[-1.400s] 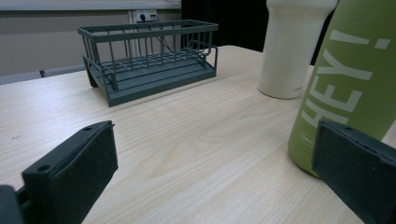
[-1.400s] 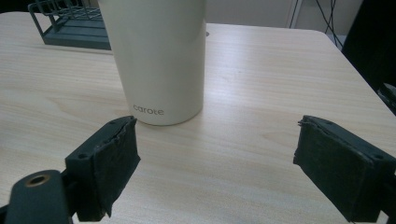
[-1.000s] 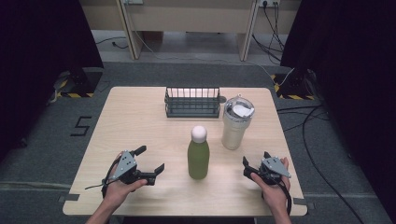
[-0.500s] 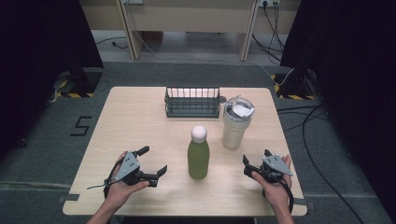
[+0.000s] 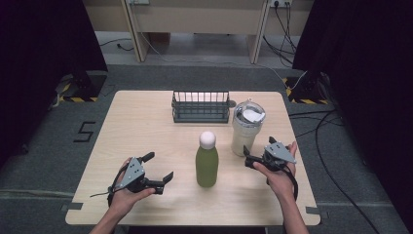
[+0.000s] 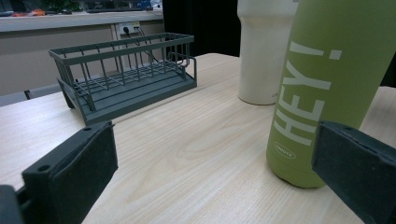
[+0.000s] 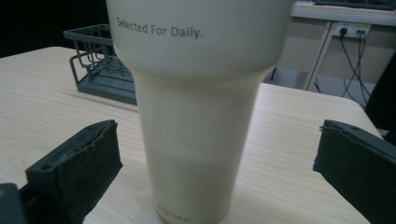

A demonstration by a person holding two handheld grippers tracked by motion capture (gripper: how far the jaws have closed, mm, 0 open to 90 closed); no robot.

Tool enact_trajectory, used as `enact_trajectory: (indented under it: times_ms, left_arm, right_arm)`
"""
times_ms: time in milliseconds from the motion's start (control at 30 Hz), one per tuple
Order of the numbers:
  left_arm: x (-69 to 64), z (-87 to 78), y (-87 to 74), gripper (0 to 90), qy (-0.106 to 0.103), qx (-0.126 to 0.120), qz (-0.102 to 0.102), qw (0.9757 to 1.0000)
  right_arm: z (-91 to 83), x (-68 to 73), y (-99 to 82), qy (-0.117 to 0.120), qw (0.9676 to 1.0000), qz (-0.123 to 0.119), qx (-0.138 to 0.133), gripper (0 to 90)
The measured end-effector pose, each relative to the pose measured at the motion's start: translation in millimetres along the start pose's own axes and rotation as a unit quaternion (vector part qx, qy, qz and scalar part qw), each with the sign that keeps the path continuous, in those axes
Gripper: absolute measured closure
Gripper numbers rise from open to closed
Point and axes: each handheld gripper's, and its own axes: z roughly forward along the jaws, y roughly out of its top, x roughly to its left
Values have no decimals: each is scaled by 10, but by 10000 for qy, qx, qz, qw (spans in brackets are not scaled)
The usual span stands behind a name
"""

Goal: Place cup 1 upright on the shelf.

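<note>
High view. Landmark: the green bottle (image 5: 207, 165), white cap, upright near the middle of your light wood tabletop (image 5: 146, 126).
- Cream tumbler (image 5: 247, 127), clear lid: upright, just beyond and to the right of the bottle, apart from it.
- Dark wire rack (image 5: 200, 106): beyond the bottle, at the far side of the tabletop, its right end close to the tumbler.
- Your left gripper (image 5: 157, 169): left of the bottle, near the front edge, held in your left hand (image 5: 124, 197); fingers released and spread wide, pointing toward the bottle, grasping nothing.
- Your right gripper (image 5: 248, 157): right of the bottle, just in front of the tumbler, held in your right hand (image 5: 280, 178); the spread of its fingers cannot be judged here.

Left gripper view.
- Green bottle (image 6: 334, 79), white lettering "HEY!": between the fingers (image 6: 77, 175), nearer the right one, untouched.
- Cream tumbler (image 6: 264, 49): behind the bottle, to its left.
- Wire rack (image 6: 126, 77): farther left of the bottle, empty.

Right gripper view.
- Cream tumbler (image 7: 201, 107), printed "Selected For Daily.": centred between the released fingers (image 7: 77, 163), a gap on each side.
- Wire rack (image 7: 100, 63): behind the tumbler, at left.
</note>
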Motion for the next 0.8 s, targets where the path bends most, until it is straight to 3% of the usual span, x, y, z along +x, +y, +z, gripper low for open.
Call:
enact_trajectory:
  times_ms: [367,800]
  left_arm:
    - [21,3,-13,0,14,22,0,10000]
    - [39,0,-20,0,24,24,4,10000]
  right_arm:
    - [355,47,60,48,10000,28,50,24]
    - [616,64,106,130,9999,57,-2,52]
